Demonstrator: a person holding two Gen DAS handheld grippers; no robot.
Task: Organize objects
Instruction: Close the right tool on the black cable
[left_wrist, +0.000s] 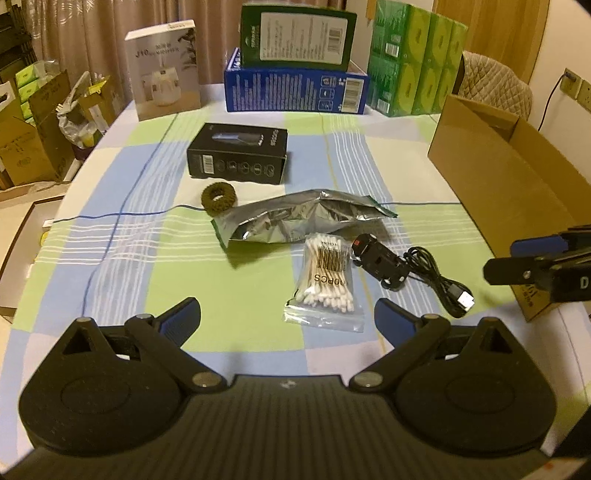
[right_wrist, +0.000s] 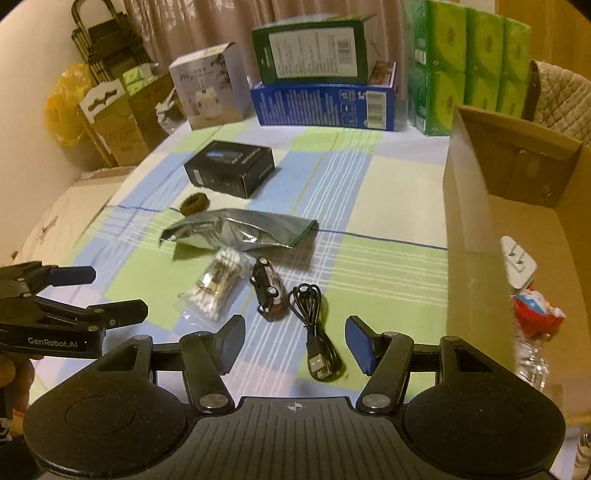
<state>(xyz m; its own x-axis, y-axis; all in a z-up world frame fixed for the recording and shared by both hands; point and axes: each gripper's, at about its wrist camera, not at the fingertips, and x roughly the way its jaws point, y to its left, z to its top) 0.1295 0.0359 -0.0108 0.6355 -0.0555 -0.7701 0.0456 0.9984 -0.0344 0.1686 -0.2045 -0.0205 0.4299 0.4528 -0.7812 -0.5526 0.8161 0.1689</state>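
On the checked cloth lie a black box (left_wrist: 238, 152) (right_wrist: 229, 170), a brown hair ring (left_wrist: 218, 197) (right_wrist: 193, 204), a silver foil pouch (left_wrist: 301, 218) (right_wrist: 240, 230), a bag of cotton swabs (left_wrist: 325, 282) (right_wrist: 216, 284), a small black toy car (left_wrist: 378, 260) (right_wrist: 269, 290) and a black USB cable (left_wrist: 441, 282) (right_wrist: 316, 326). My left gripper (left_wrist: 287, 319) (right_wrist: 118, 291) is open and empty, just in front of the swabs. My right gripper (right_wrist: 295, 341) (left_wrist: 506, 258) is open and empty, with the cable's plug between its fingers.
An open cardboard box (left_wrist: 509, 177) (right_wrist: 491, 221) stands at the right, with a white plug and a red packet (right_wrist: 533, 310) inside. Stacked boxes (left_wrist: 295, 70) (right_wrist: 325, 74), a white box (left_wrist: 164, 70) and green tissue packs (left_wrist: 413, 59) line the far edge.
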